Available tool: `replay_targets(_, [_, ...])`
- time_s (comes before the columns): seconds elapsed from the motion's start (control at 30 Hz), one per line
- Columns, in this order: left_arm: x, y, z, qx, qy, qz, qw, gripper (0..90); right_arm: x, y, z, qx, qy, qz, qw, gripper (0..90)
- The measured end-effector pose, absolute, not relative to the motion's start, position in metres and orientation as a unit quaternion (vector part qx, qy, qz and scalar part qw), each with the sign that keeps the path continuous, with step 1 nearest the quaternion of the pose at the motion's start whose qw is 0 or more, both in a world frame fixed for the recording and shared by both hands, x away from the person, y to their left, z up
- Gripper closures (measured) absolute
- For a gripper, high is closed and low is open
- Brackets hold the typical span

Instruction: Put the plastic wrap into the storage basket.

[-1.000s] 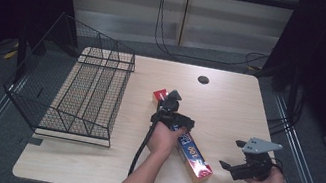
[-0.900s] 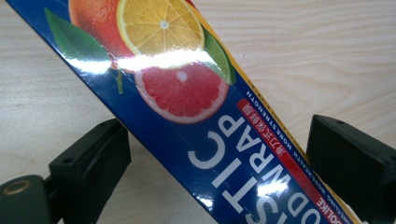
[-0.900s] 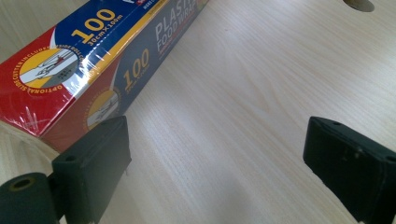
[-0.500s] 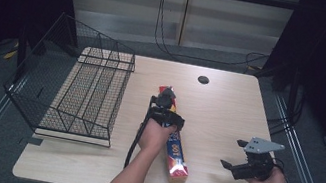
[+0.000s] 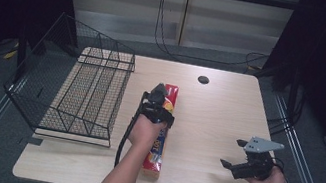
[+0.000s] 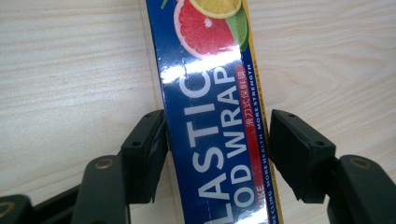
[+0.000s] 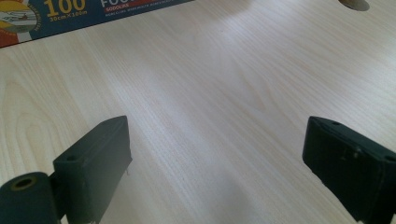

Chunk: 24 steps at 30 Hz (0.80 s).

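A long blue and red box of plastic food wrap (image 5: 153,160) lies lengthwise on the wooden table (image 5: 218,111), pointing away from the person. My left gripper (image 5: 158,92) reaches over the box near its far end. In the left gripper view the box (image 6: 210,93) runs between the jaws, which press its two long sides, so the left gripper (image 6: 218,140) is shut on it. My right gripper (image 5: 231,153) hovers near the table's front right, open and holding nothing. In the right gripper view its jaws (image 7: 217,154) stand wide apart over bare wood, with the box (image 7: 70,14) at the top left.
A black wire basket (image 5: 84,93) sits on the left part of the table, right beside the box. A dark round hole (image 5: 203,80) lies in the tabletop at the back; it also appears as the hole (image 7: 353,3) at the upper right. A cable trails from the left gripper.
The left gripper has turned the box from a diagonal lie to lengthwise and shifted it slightly toward the basket. The right gripper has stayed in place, open.
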<state>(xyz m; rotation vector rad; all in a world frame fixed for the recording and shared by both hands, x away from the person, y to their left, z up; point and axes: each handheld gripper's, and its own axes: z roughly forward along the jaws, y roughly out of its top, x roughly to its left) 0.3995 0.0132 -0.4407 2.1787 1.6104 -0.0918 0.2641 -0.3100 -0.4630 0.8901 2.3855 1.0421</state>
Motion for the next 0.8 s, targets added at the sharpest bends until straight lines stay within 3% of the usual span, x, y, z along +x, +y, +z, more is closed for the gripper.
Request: replay_targets(0.8, [0.404, 0.002, -0.441, 0.785, 0.589, -0.011, 0.192, 39.3, 0.264, -0.31, -0.463, 0.316, 0.852, 0.37, 0.195, 8.2])
